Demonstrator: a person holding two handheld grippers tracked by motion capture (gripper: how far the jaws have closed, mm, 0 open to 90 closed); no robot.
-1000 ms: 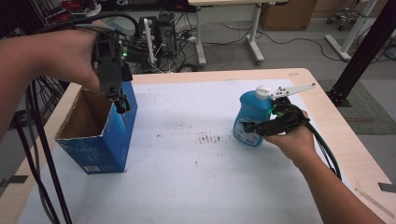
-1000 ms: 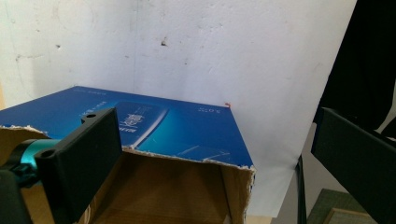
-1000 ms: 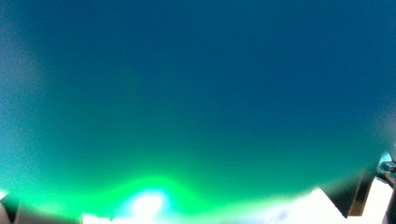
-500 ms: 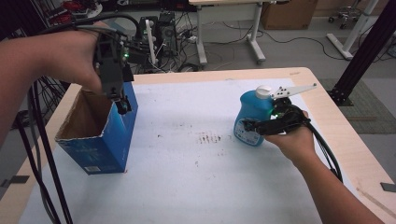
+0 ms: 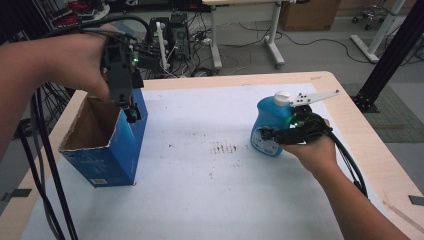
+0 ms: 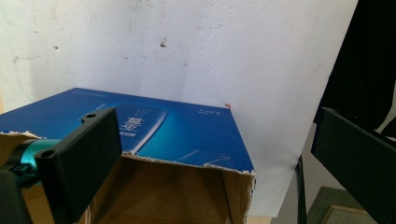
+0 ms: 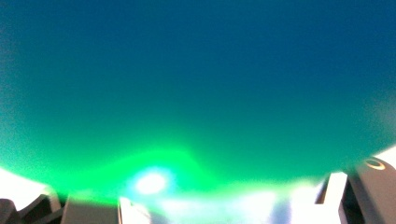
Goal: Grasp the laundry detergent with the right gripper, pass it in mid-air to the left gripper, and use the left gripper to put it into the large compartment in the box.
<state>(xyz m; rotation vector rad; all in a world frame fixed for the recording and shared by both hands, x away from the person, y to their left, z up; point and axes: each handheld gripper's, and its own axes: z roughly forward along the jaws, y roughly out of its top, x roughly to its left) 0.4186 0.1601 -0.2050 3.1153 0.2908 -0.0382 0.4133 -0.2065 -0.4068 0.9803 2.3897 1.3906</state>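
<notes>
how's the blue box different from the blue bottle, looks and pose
The blue box is a straight-sided carton, torn open at the top with bare brown card inside; the blue bottle is rounded plastic, closed by a white cap. The box stands at the table's left, the bottle at its right. Both stand upright.

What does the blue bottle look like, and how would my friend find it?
Look at the big white-topped table, then go to its right side, where a hand holds the right gripper. There the blue bottle stands upright, the gripper's fingers around it. It is rounded with a white cap, unlike the square, open blue box at the left.
</notes>
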